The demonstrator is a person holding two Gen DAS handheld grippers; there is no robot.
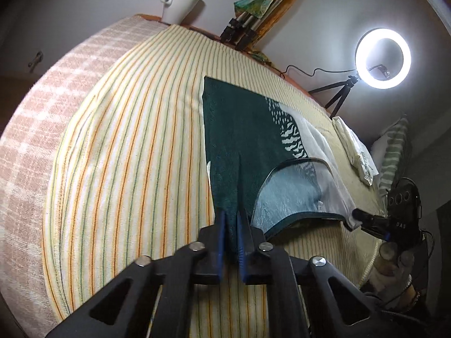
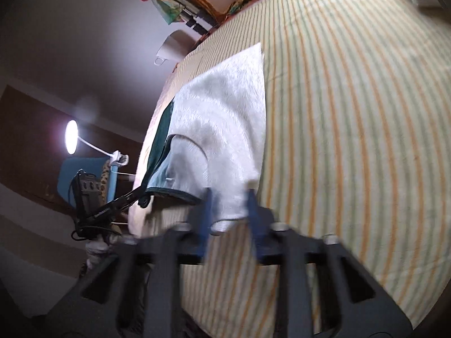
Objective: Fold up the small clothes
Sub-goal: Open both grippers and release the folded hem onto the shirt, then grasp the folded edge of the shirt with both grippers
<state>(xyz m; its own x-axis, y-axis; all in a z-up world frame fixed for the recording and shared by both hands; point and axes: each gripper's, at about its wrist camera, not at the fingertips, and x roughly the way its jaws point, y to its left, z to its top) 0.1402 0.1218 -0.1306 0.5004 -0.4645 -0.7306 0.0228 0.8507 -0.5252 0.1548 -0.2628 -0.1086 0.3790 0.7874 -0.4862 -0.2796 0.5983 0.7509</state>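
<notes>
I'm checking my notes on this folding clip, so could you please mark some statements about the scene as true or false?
1. The left gripper is shut on the garment's dark green corner. True.
2. The garment is plain red. False: it is dark green and white.
3. The striped cloth under the garment has orange and green lines. True.
4. The ring light is switched off. False: it glows brightly.
5. A white cup stands at the far edge. True.

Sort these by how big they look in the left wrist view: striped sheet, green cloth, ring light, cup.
1. Striped sheet
2. Green cloth
3. Ring light
4. Cup
Light and cup sit farther back, so their true sizes are unsure.
</notes>
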